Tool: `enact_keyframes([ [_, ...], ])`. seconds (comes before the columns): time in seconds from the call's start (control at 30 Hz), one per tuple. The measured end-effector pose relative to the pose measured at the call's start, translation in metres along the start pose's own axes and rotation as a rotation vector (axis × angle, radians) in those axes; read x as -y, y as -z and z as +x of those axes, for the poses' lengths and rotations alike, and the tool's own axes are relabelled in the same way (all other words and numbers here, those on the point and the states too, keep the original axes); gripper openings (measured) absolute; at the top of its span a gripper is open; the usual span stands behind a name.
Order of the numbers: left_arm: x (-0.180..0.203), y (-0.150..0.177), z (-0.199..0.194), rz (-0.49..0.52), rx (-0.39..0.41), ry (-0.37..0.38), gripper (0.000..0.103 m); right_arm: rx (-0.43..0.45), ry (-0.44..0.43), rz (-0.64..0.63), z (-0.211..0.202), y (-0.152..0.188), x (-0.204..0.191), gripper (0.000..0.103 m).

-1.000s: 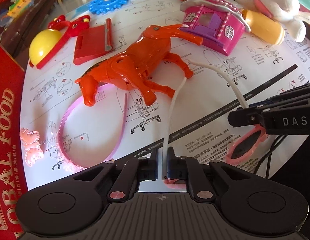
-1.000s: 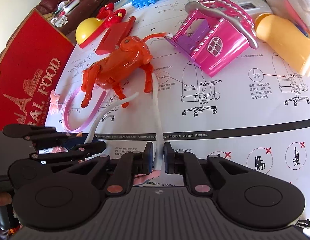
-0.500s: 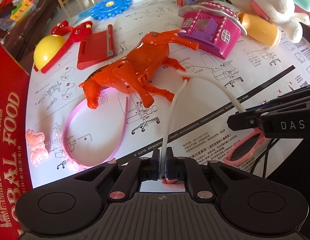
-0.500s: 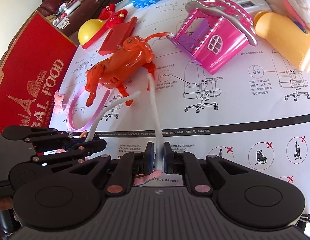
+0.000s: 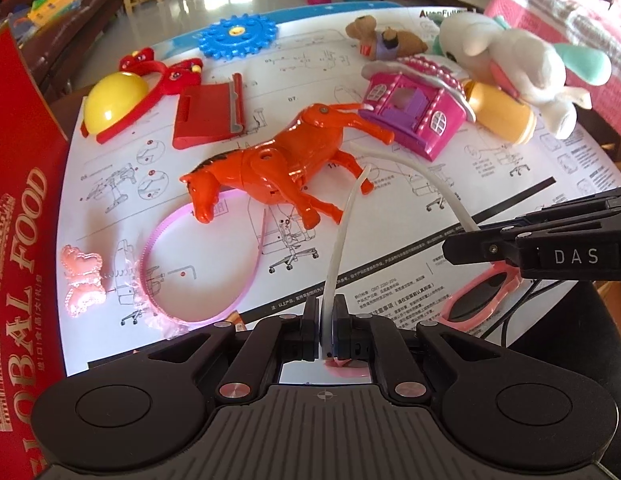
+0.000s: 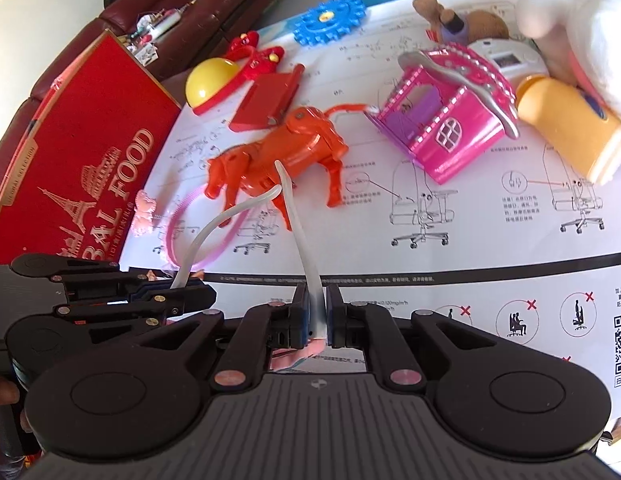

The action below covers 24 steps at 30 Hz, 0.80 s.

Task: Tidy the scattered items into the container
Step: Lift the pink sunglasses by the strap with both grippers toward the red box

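the red box (image 5: pixel 18 240), the container, stands at the left edge of the surface (image 5: pixel 490 184); the pink glasses (image 5: pixel 476 300) hang between the two claws, clear of the sheet and well apart from the box, the left claw (image 5: pixel 325 332) clamped on one white arm (image 5: pixel 342 236) and the right claw (image 6: pixel 317 320) clamped on the other (image 6: pixel 300 232). to do this well, i judge both hands should travel left together at one height, so the thin arms neither twist nor spread, and let go only over the box. counted: one box, one plush, one house, one horse, one bottle, one ball, one gear, one hairband, one pair of glasses.
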<state>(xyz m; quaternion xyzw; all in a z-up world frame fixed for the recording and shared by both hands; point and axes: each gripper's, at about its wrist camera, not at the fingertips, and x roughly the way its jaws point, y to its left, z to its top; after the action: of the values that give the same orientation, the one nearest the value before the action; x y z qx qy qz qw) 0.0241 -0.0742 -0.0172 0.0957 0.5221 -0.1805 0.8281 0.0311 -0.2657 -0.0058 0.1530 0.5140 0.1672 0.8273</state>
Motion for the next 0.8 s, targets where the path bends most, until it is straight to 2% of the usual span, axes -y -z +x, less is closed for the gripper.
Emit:
enact_keyframes([
  [0.33, -0.010, -0.008, -0.036, -0.001, 0.096, -0.017, 0.001, 0.067, 0.000, -0.082, -0.023, -0.021, -0.027, 0.010],
  [0.6, -0.041, -0.015, -0.077, -0.069, 0.200, -0.044, 0.002, 0.112, -0.030, -0.176, -0.036, -0.050, -0.068, 0.010],
  [0.7, -0.063, -0.018, -0.103, -0.117, 0.263, -0.085, 0.002, 0.138, -0.056, -0.235, -0.040, -0.066, -0.095, 0.010],
  [0.8, -0.085, -0.016, -0.130, -0.170, 0.334, -0.164, 0.002, 0.167, -0.088, -0.320, -0.042, -0.083, -0.132, 0.010],
])
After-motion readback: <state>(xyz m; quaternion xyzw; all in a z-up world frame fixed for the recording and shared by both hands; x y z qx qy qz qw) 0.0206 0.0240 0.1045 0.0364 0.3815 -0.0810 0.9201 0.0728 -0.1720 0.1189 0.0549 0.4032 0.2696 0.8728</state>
